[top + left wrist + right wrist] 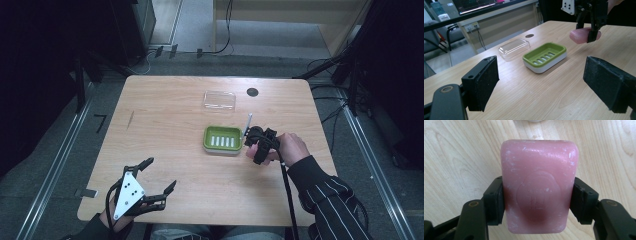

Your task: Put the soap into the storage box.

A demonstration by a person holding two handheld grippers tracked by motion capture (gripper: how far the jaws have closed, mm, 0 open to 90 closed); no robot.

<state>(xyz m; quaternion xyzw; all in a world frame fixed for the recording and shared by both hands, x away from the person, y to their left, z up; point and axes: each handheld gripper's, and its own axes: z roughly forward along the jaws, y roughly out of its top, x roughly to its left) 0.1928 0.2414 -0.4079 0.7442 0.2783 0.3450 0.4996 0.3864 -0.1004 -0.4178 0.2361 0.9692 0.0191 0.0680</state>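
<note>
Wood table (165, 125) w/ dark floor around it. Right gripper (260, 145) is clamped on a pink soap bar (539, 185), pads pressing both long sides; soap is held just above the tabletop, right beside the green soap dish (223, 139). Dish is empty, slotted tray inside. Clear lid (219, 100) lies farther back, apart from dish. Left gripper (155, 182) sits near the front-left edge, jaws spread wide, nothing btw them.

Waxy pink soap (539, 185), glossy green plastic dish (545, 57), matt wood-grain table (165, 130).
</note>
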